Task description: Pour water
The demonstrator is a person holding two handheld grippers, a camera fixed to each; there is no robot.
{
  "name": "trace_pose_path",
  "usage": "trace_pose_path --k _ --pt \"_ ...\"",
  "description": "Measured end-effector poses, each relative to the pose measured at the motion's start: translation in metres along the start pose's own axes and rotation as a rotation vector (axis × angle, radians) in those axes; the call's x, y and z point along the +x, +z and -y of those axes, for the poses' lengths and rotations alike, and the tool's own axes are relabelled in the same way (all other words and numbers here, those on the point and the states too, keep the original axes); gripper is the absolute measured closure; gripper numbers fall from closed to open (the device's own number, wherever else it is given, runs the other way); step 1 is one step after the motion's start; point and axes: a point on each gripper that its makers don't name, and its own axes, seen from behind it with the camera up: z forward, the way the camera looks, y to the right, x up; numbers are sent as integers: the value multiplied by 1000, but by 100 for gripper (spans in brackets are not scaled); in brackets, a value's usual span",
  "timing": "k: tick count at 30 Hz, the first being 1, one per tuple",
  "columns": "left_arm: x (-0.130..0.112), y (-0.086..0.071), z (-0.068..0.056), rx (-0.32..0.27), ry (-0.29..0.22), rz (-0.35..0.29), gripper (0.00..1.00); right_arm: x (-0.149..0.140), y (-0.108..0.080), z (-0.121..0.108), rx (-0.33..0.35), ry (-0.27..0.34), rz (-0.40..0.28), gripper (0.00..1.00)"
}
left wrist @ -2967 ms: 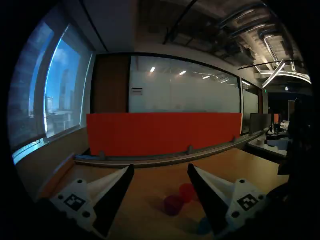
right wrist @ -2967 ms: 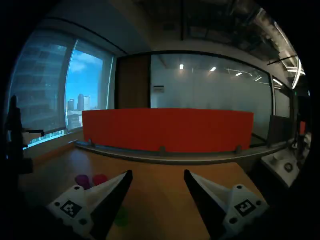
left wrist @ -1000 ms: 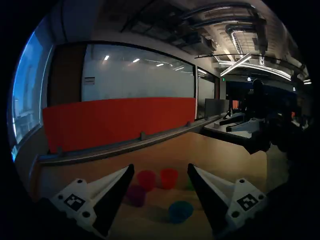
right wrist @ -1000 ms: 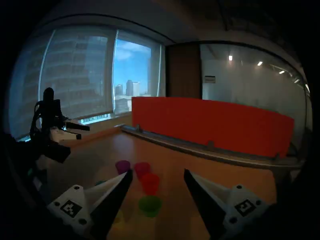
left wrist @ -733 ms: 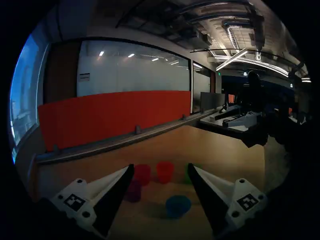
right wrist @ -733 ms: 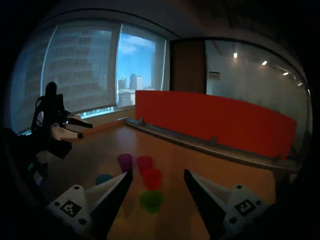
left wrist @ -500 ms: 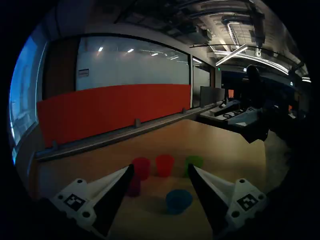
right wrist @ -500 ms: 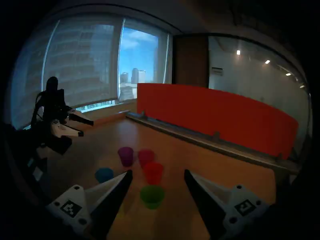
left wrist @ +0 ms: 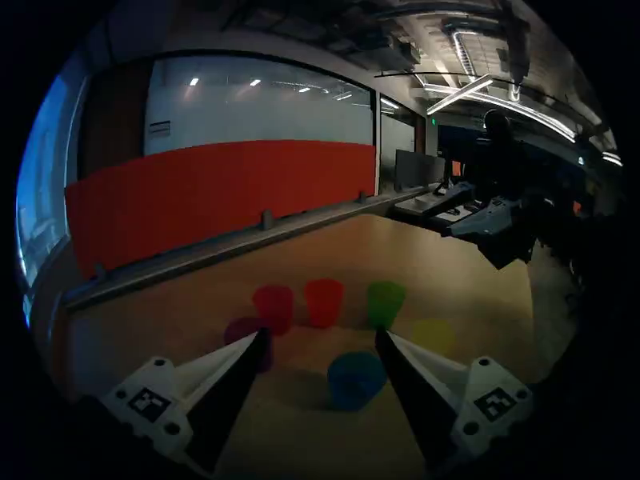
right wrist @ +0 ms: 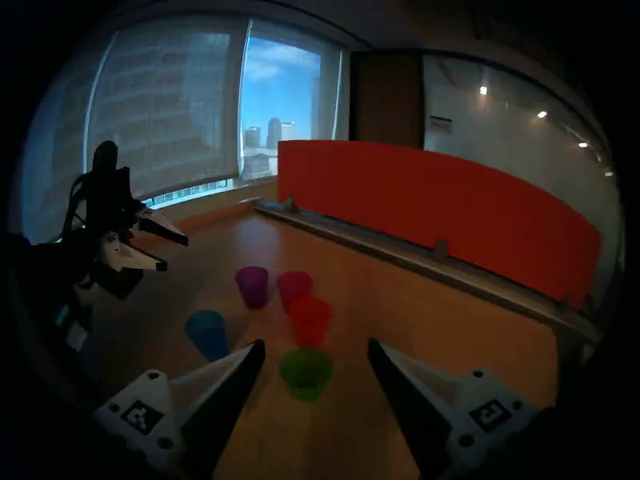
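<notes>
Now hovering over wooden desk (right wrist: 416, 336), holding left gripper (left wrist: 318, 332) and right gripper (right wrist: 314, 342) with jaws spread, empty, facing cups (right wrist: 310, 320), red partition (right wrist: 448, 208), window (right wrist: 280, 112).

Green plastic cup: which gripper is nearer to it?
Right. The right gripper frames the green plastic cup between its fingertips; from the left gripper it stands farther off, past the fingertips.

Wood desk (right wrist: 448, 336) w/ coloured cups (right wrist: 310, 318), poss. six, all upright
</notes>
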Motion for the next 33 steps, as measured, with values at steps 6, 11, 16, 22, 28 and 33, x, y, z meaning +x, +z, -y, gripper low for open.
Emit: trace_pose_path --k 6,11,16,22,28,33 --pt "-22 8 -5 -14 6 42 0 -14 6 -3 3 8 18 0" --pt "-41 15 -10 -25 8 77 0 -24 12 -3 7 11 31 0" --pt "-58 20 -14 -36 4 108 1 -35 19 -3 12 11 48 1" --pt "-74 23 -23 -61 1 135 0 -48 26 -1 15 7 71 0" --pt "-90 24 -34 -85 9 167 0 -60 32 0 16 0 91 0" --pt "-103 27 -41 -98 30 194 1 -67 37 0 16 0 104 1"
